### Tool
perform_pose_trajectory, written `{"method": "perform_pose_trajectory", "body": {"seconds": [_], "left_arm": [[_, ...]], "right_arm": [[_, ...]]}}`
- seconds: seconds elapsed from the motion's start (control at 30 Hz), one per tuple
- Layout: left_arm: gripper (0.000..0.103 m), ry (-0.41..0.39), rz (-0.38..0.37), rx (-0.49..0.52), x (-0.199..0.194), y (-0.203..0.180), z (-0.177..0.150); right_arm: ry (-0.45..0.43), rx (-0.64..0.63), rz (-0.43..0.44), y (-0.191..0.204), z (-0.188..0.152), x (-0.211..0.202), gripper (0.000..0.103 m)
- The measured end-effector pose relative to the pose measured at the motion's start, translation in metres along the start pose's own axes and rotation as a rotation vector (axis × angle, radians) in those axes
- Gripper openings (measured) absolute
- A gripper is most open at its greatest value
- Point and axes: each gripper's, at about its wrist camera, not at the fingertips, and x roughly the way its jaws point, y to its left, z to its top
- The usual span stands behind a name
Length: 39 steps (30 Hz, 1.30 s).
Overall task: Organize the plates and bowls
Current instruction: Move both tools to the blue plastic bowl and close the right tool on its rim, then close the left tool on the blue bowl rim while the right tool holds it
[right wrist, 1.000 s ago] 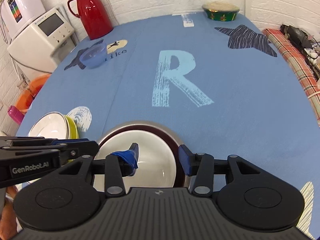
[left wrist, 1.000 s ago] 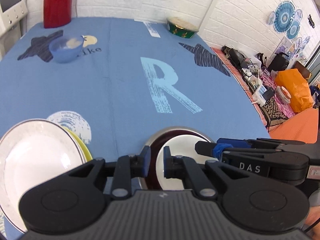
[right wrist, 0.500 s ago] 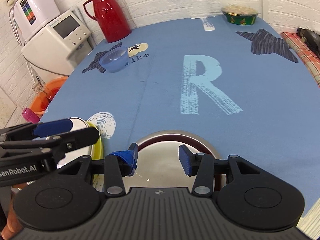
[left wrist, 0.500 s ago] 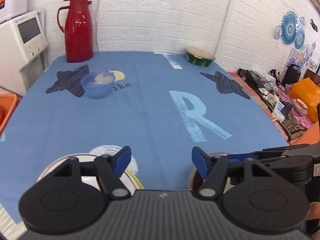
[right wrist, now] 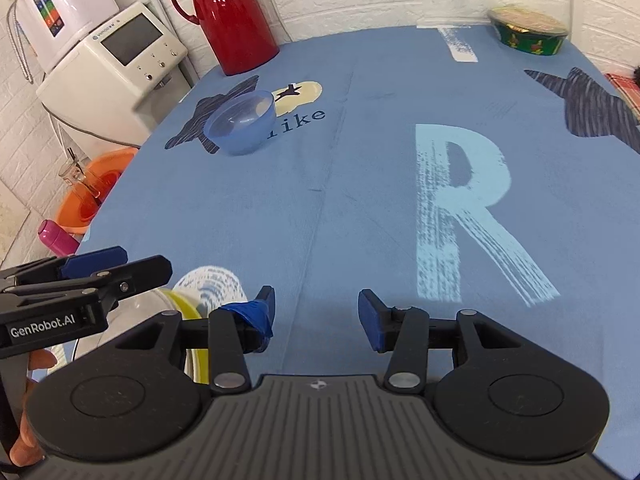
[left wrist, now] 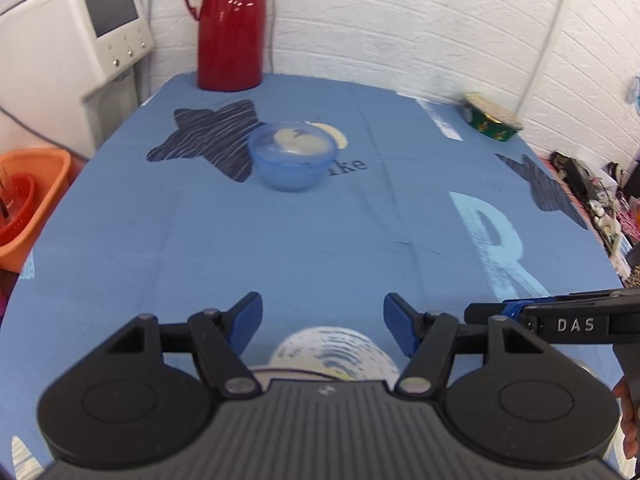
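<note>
Status: both tools empty, nothing between the pads on either.

- Left tool [left wrist: 322,326]: jaws have just been opening and now stand wide, released, with only blue cloth in the gap. It hangs above the near edge of the worktop [left wrist: 320,248], tilted down and looking across toward the far left corner.
- Right tool [right wrist: 316,312]: jaws part-way apart, gripping nothing, bare cloth between them. Left pad is wrapped in blue tape, probably for extra grip on smooth rims.
- Blue bowl [left wrist: 294,156]: upright toward the far left corner, on the dark star print, well apart from both tools. Lone piece away from the rest, so my guess is it's the next pickup; the left tool's wide jaws would suit its rim.
- Plate stack [right wrist: 182,304]: a pale plate on a yellow one at the near left edge, mostly hidden behind the left tool in the right wrist view. Only a thin rim peeks over the tool body in the left wrist view. Stacking there keeps it within reach.
- Green patterned bowl [right wrist: 528,36]: far right corner, also unsorted as far as I can tell.
- Red thermos [left wrist: 230,24]: far left corner, just behind the blue bowl. Risk of clipping it on the reach.

Judgement: task partly done, two bowls left out.
</note>
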Motion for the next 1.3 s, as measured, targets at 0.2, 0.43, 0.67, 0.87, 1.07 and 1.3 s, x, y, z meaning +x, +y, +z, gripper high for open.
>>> {"method": "perform_pose_trajectory", "body": {"seconds": [0.2,0.43,0.67,0.87,1.07,1.3], "left_arm": [[0.066,0.004,0.018,-0.047,0.023,0.034,0.028],[0.066,-0.017,0.028,-0.118,0.051,0.073,0.074],[0.066,0.020,-0.026,-0.200,0.104,0.096,0.119],[0.066,0.062,0.018,-0.191,0.143,0.096,0.130],[0.057,0.063,0.052,-0.183,0.165,0.099,0.129],[0.011,0.067,0.009,-0.178,0.165,0.098,0.129]], "right_arm": [[0.056,0.082,0.010,0.004,0.030,0.037,0.031],[0.032,0.060,0.051,0.014,0.068,0.061,0.031],[-0.061,0.015,0.098,0.039,0.129,0.084,0.031],[-0.039,-0.115,-0.016,0.063,0.161,0.136,0.031],[-0.021,-0.150,-0.032,0.068,0.169,0.166,0.031],[0.001,-0.071,0.056,0.071,0.159,0.178,0.026]]}}
